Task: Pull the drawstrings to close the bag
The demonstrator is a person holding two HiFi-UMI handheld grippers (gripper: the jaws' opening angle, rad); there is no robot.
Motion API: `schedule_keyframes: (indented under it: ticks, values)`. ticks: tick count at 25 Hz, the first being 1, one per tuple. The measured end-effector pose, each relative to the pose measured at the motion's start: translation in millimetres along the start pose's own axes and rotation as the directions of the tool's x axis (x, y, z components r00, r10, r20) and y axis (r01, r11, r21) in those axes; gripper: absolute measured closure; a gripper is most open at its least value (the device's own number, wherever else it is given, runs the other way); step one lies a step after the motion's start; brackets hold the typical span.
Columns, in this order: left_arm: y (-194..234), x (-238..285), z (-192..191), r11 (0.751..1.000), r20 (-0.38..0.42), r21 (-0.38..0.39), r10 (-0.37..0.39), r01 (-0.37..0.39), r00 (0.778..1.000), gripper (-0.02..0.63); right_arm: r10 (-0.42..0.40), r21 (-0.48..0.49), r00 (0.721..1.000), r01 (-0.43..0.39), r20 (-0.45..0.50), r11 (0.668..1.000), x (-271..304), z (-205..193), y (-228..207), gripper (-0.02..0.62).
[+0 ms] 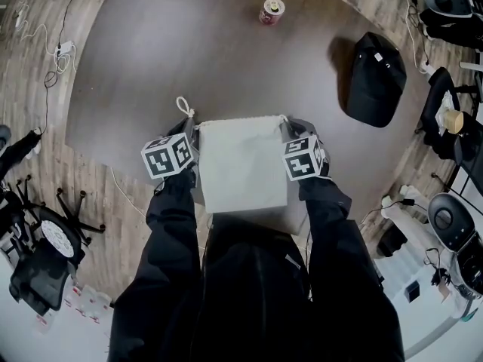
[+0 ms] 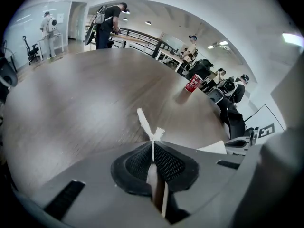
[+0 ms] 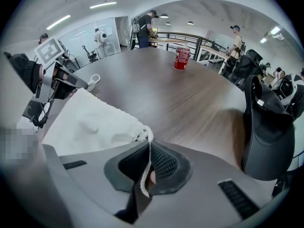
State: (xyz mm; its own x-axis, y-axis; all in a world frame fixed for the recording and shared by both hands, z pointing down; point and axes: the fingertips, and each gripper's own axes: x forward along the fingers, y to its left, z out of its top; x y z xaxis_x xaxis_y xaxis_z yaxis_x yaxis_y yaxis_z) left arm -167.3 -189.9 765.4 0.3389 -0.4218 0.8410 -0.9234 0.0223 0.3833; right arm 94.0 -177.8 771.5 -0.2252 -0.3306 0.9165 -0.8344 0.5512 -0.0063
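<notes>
**A:** What does the head view show?

**B:** The pale bag (image 1: pixel 243 164) lies flat on the dark table (image 1: pixel 189 51), at its near edge. The left gripper (image 1: pixel 192 129) sits at the bag's top left corner and the right gripper (image 1: pixel 290 127) at its top right. Their marker cubes cover the jaws here, so I can hardly judge the grip. A loop of cord (image 1: pixel 183 108) pokes out beyond the left corner. A can (image 1: pixel 271 10) stands well away, and a black cap (image 1: pixel 375 78) lies off to the right.

**A:** And the left gripper view?

**B:** The left gripper (image 2: pixel 154 163) has its jaws pressed together on the left drawstring (image 2: pixel 152 144). The cord's frayed ends stick up past the pads (image 2: pixel 168 164).

**A:** And the right gripper view?

**B:** The right gripper (image 3: pixel 146 167) is likewise clamped on the right drawstring (image 3: pixel 148 148), which runs straight to the bag's (image 3: pixel 90 125) puckered corner, just beside the jaws. The can (image 3: pixel 181 58) stands far across the table.
</notes>
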Motion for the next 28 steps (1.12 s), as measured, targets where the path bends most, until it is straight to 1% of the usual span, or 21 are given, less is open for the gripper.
schedule_keyframes:
  ticks: [2, 5, 7, 10, 12, 15, 18, 21, 23, 25, 28]
  values:
    - [1, -5, 1, 1.0, 0.017, -0.018, -0.006, 0.006, 1.0, 0.566, 0.007, 0.007, 1.0, -0.007, -0.002, 1.0, -1, 0, 0, 0.566]
    - [3, -7, -1, 0.999, 0.018, -0.03, -0.018, 0.019, 1.0, 0.568, 0.011, 0.006, 1.0, -0.01, -0.001, 1.0, -2, 2, 0, 0.566]
    - [1, -7, -1, 0.999, 0.026, -0.038, -0.028, 0.029, 0.999, 0.568, -0.003, 0.013, 1.0, 0.003, 0.013, 1.0, -1, 2, 0, 0.568]
    - [-2, -14, 9, 0.998, 0.066, -0.043, -0.034, 0.037, 0.997, 0.569, -0.023, 0.023, 0.999, 0.022, 0.028, 0.999, -6, 3, -1, 0.569]
    - [-4, -24, 17, 0.998, 0.105, -0.043, -0.045, 0.05, 0.993, 0.571, -0.031, 0.03, 0.998, 0.03, 0.057, 0.999, -16, 10, -3, 0.569]
    - [-12, -42, 25, 0.997, 0.149, -0.033, -0.062, 0.068, 0.987, 0.57, -0.051, 0.021, 0.99, 0.049, 0.132, 0.999, -38, 30, -5, 0.569]
    - [-22, -61, 31, 0.997, 0.19, -0.036, -0.061, 0.069, 0.98, 0.571, -0.088, 0.013, 0.978, 0.087, 0.188, 0.996, -65, 46, -7, 0.569]
    - [-31, -89, 42, 0.997, 0.251, -0.04, -0.052, 0.064, 0.967, 0.571, -0.14, 0.009, 0.962, 0.141, 0.236, 0.99, -95, 57, -7, 0.571]
    - [-33, -111, 49, 0.998, 0.293, -0.038, -0.044, 0.057, 0.955, 0.571, -0.172, 0.019, 0.945, 0.174, 0.277, 0.985, -117, 63, -5, 0.571]
    - [-37, -135, 57, 0.998, 0.333, -0.035, -0.04, 0.055, 0.942, 0.571, -0.202, 0.04, 0.921, 0.2, 0.332, 0.979, -143, 72, -3, 0.571]
    - [-46, -172, 70, 0.998, 0.395, -0.016, -0.045, 0.056, 0.917, 0.571, -0.249, 0.071, 0.877, 0.241, 0.411, 0.968, -184, 88, -2, 0.571]
